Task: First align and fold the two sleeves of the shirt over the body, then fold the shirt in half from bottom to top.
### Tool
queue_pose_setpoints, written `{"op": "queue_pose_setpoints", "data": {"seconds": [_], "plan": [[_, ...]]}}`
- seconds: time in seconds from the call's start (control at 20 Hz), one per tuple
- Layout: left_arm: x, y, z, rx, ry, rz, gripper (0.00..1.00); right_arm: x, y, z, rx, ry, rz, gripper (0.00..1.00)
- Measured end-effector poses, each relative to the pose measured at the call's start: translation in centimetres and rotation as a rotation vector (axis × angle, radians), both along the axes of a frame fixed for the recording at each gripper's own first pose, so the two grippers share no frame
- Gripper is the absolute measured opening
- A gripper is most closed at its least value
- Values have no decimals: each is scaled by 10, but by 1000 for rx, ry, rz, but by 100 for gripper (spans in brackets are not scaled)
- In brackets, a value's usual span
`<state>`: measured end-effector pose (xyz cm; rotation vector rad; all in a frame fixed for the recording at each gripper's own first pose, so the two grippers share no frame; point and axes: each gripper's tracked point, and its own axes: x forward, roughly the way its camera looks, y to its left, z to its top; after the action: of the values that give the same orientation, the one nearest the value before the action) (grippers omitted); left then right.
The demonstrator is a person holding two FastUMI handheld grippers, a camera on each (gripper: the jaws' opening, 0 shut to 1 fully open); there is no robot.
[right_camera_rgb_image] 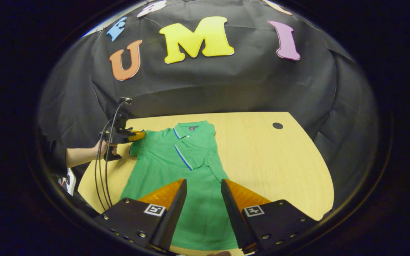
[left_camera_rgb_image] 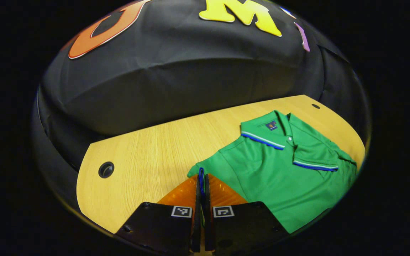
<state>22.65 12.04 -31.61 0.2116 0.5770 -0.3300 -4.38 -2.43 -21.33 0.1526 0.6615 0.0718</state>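
Observation:
A green polo shirt (left_camera_rgb_image: 279, 177) lies face up on the wooden table (left_camera_rgb_image: 144, 156), collar (left_camera_rgb_image: 262, 137) toward the wall. One sleeve (left_camera_rgb_image: 315, 161), with blue and white trim, lies folded across the chest. My left gripper (left_camera_rgb_image: 203, 177) is shut on the other sleeve's cuff, whose blue edge shows between the fingertips. In the right gripper view the shirt (right_camera_rgb_image: 176, 167) stretches away from me. My right gripper (right_camera_rgb_image: 203, 181) hangs open over its lower half, holding nothing. Farther off, the left gripper (right_camera_rgb_image: 137, 136) pinches the outstretched sleeve at the shirt's left side.
The table (right_camera_rgb_image: 269, 160) has round cable holes (left_camera_rgb_image: 106, 169) (right_camera_rgb_image: 277, 125) near its corners. A hand (right_camera_rgb_image: 100, 147) holds the left gripper, and black cables (right_camera_rgb_image: 101, 177) hang from it past the table's left edge. Bare wood lies to the right of the shirt.

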Motion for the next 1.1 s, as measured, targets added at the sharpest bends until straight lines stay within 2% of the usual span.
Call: {"op": "queue_pose_setpoints", "data": {"seconds": [0.35, 0.5, 0.7, 1.1], "plan": [[-16, -36, 54, 16, -48, -52, 7, -3, -3, 7, 45, -27, -20, 66], [-25, -58, 65, 59, -41, -67, 7, -9, -12, 14, 57, -48, -37, 66], [-46, -94, 62, 151, -23, -100, 7, -19, -32, 20, 78, -68, -88, 66], [-98, -194, 14, 144, 56, -224, 7, -41, -69, 16, 91, -66, -162, 65]]}}
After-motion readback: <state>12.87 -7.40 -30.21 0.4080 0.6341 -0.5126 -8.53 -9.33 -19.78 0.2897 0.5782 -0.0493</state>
